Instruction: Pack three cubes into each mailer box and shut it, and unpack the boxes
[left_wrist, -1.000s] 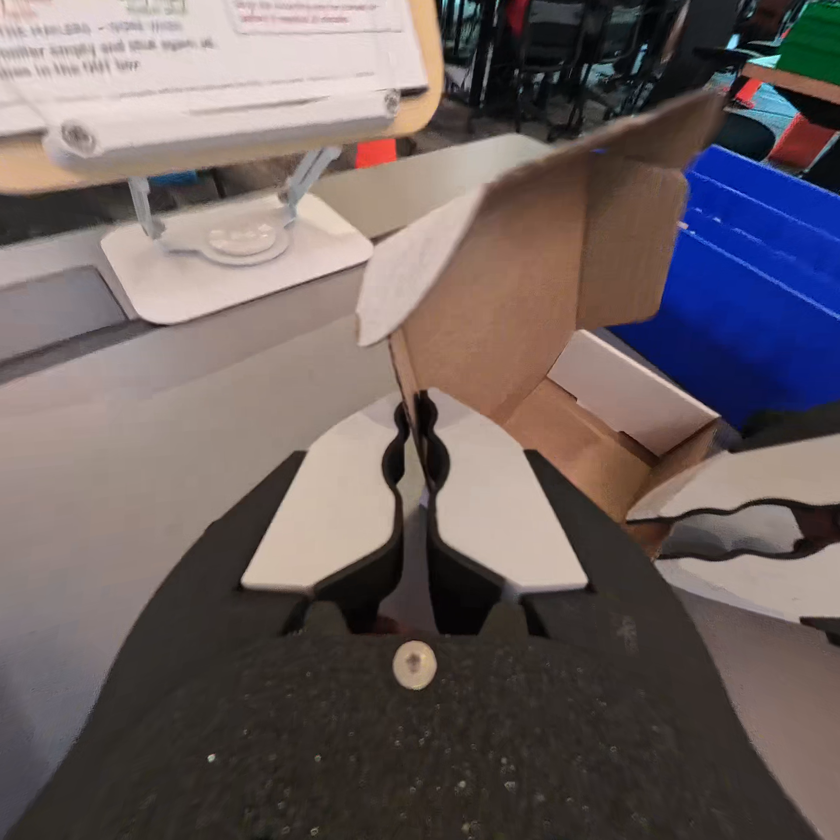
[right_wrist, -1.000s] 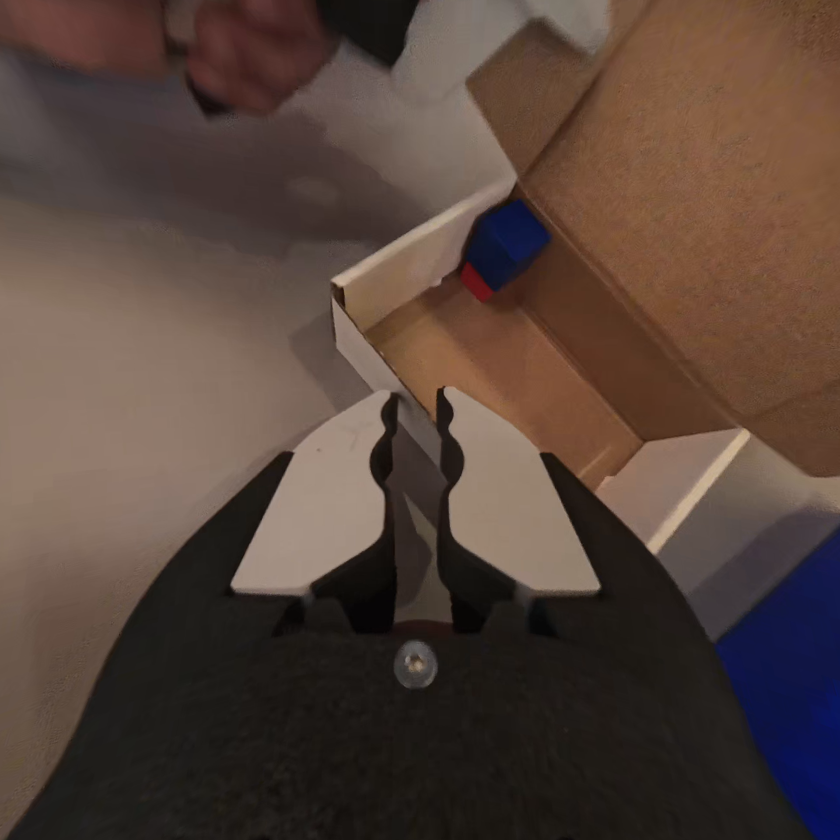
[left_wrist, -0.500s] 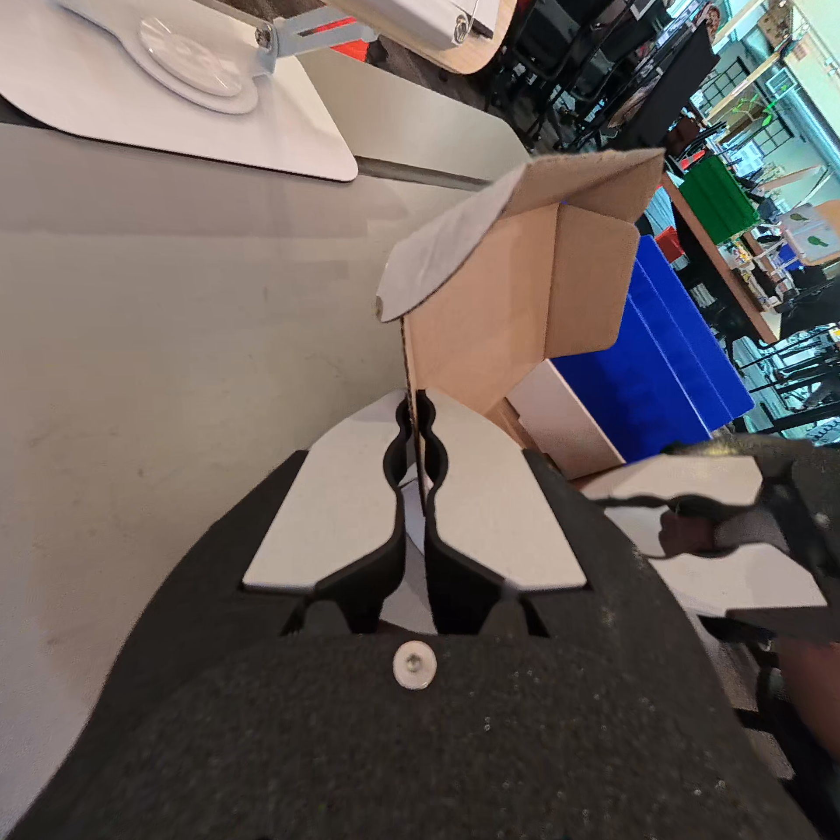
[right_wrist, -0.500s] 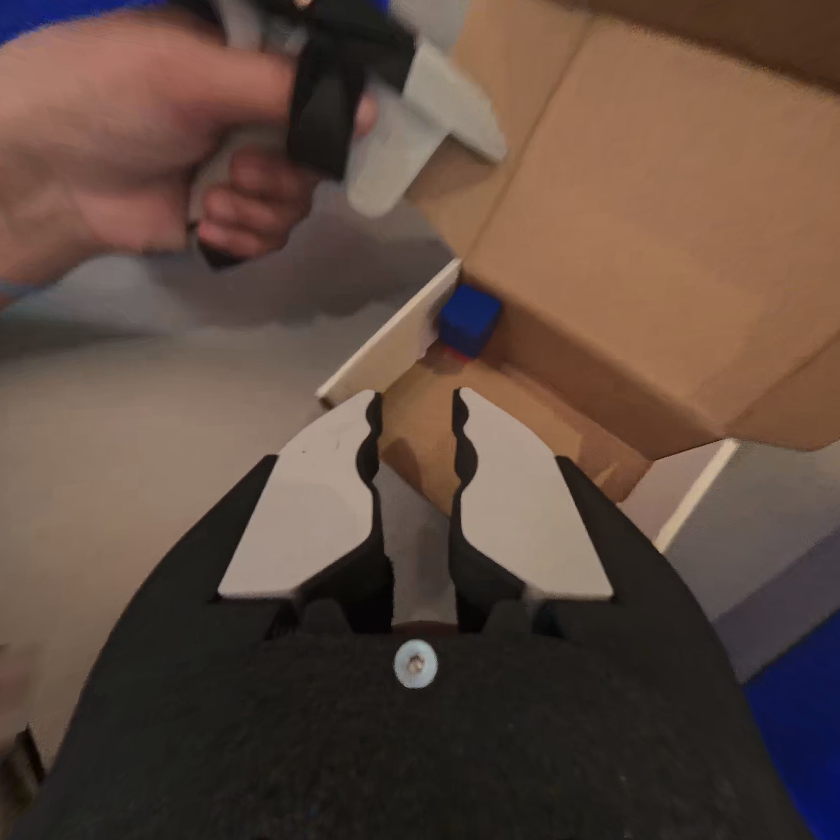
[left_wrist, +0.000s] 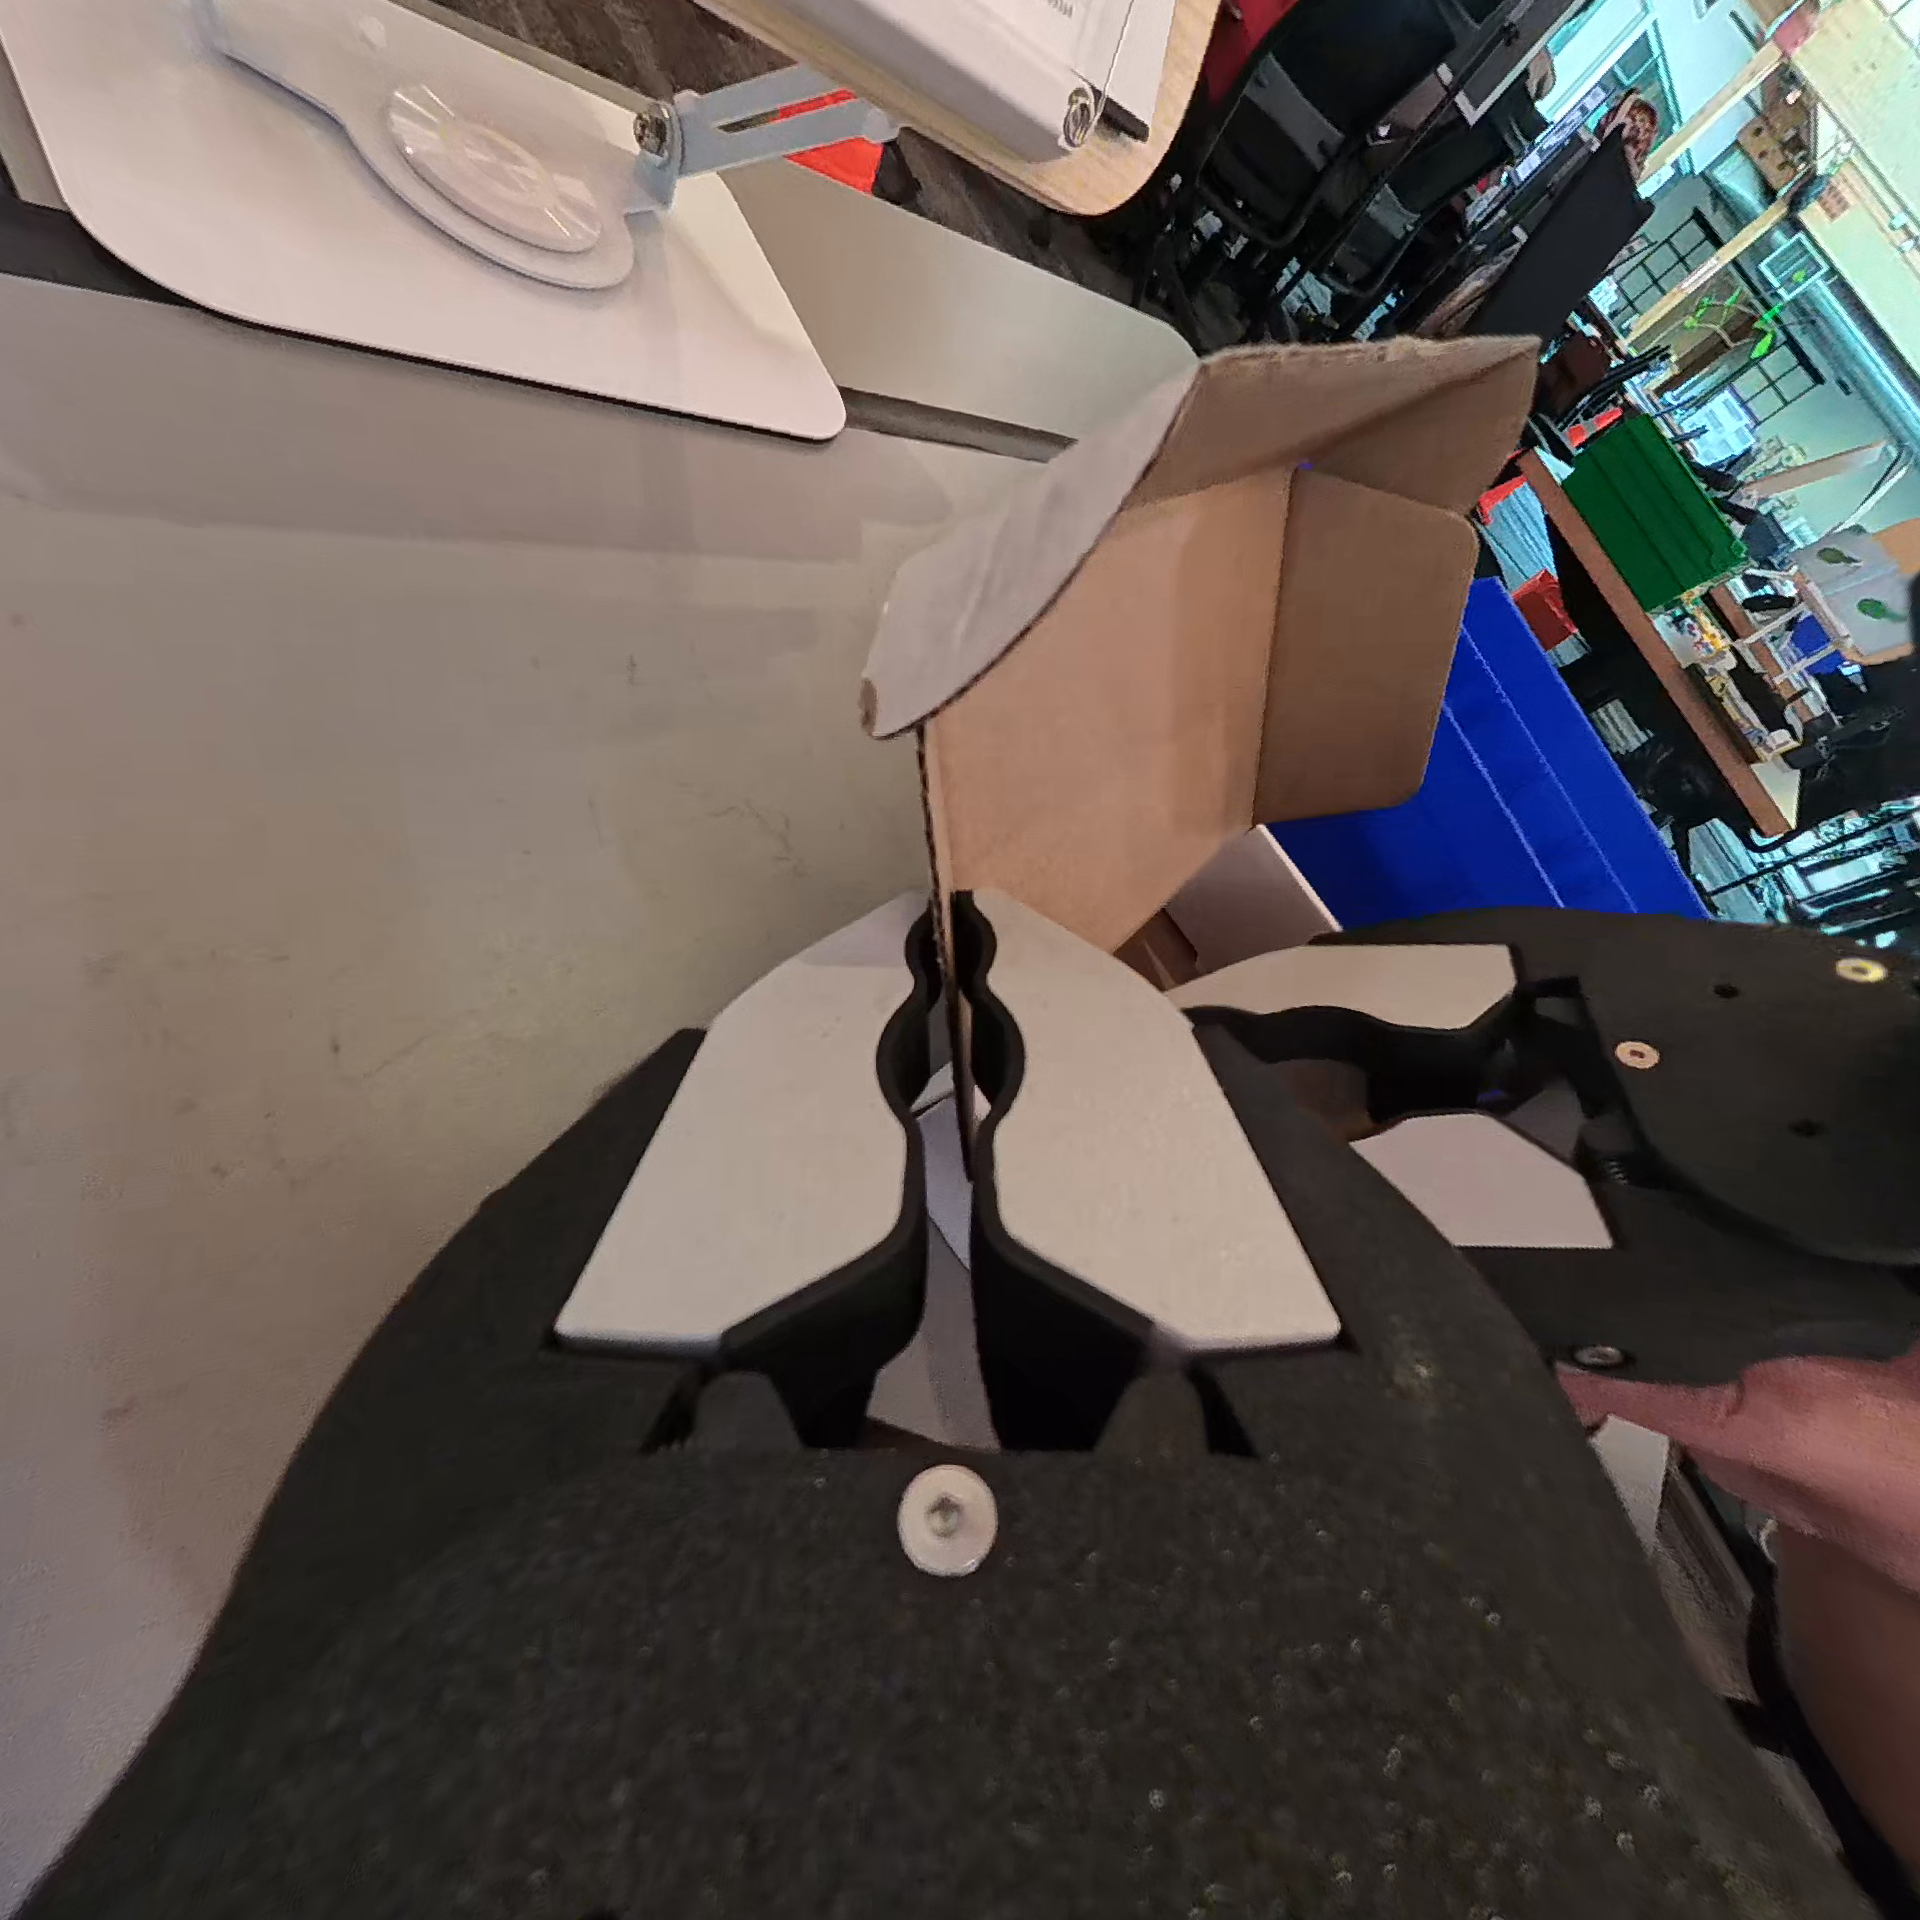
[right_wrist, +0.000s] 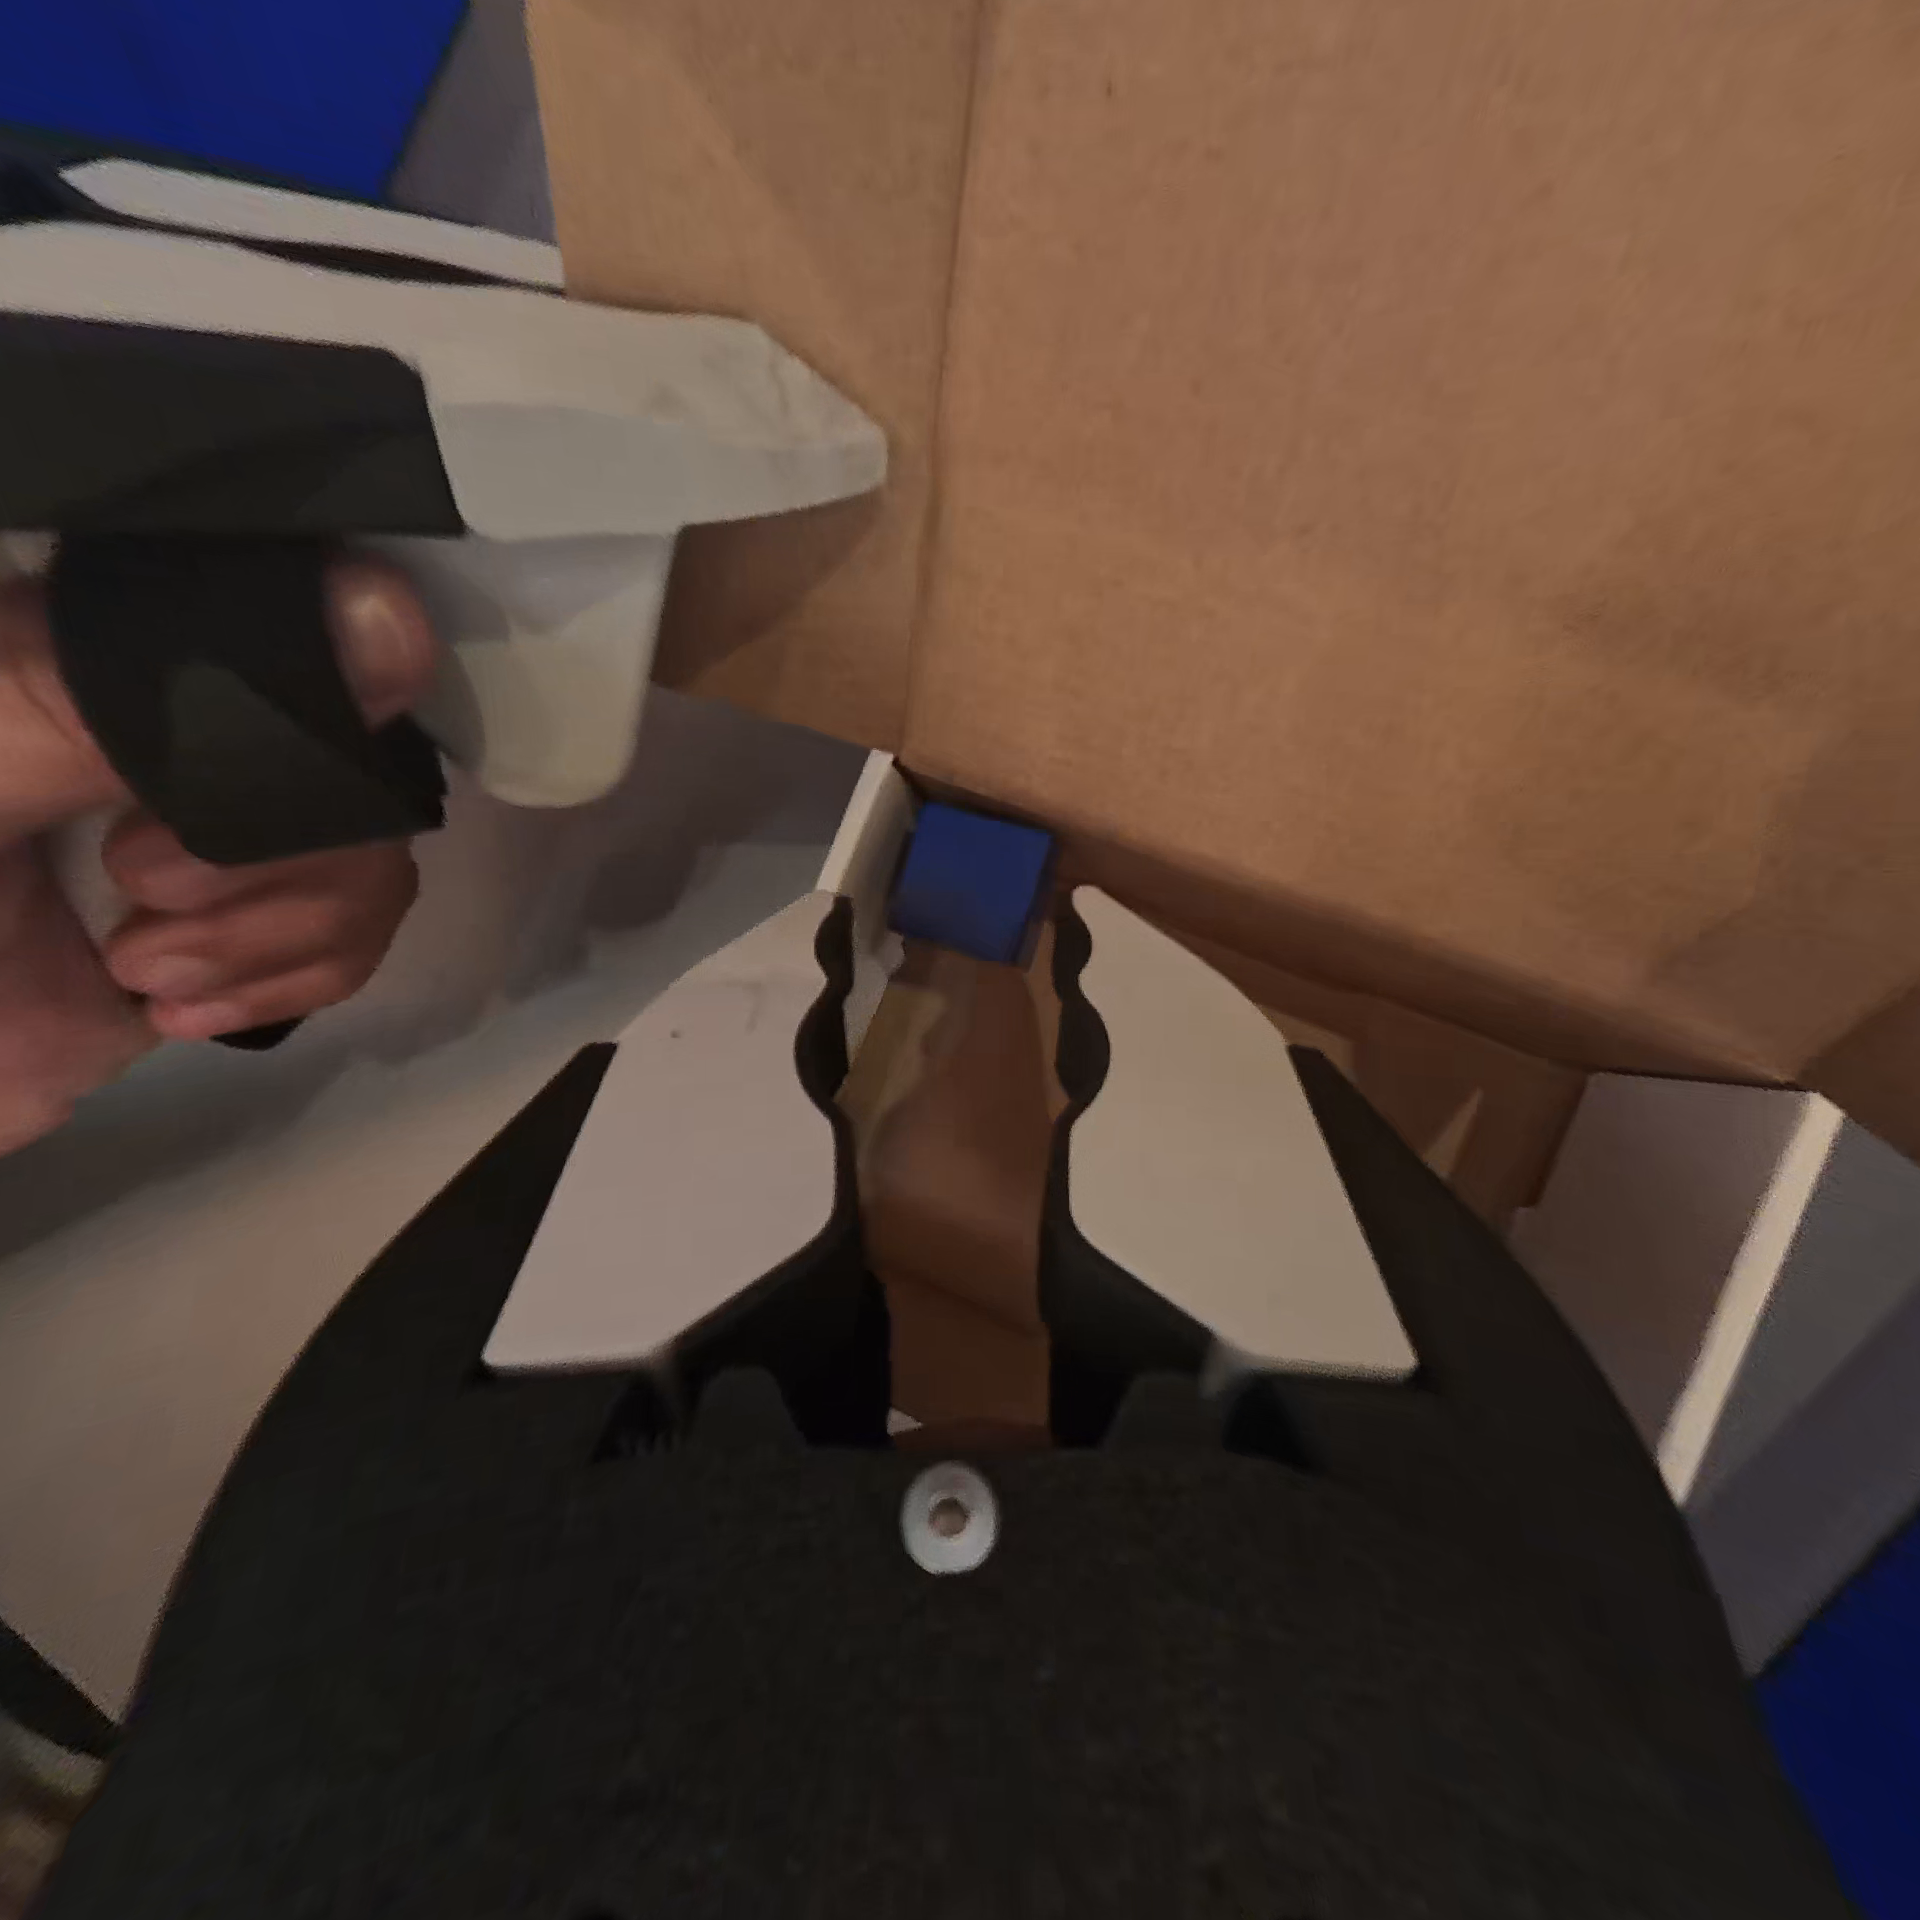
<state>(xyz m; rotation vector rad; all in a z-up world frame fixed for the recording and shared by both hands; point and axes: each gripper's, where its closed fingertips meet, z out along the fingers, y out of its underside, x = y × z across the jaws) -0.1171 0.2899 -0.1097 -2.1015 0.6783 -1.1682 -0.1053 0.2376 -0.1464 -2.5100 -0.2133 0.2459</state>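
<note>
The blue cube (right_wrist: 971, 883) is seen in the far corner of the open mailer box (right_wrist: 1351, 520), tucked under the raised lid against the white wall. It is now framed just beyond the tips of the right gripper (right_wrist: 951, 925), which has been brought closer over the last second and whose jaws have been widened from a narrow gap; nothing is held yet. The lid's edge is kept pinched by the nearly closed left gripper (left_wrist: 951, 920). Unpacking seems under way.
</note>
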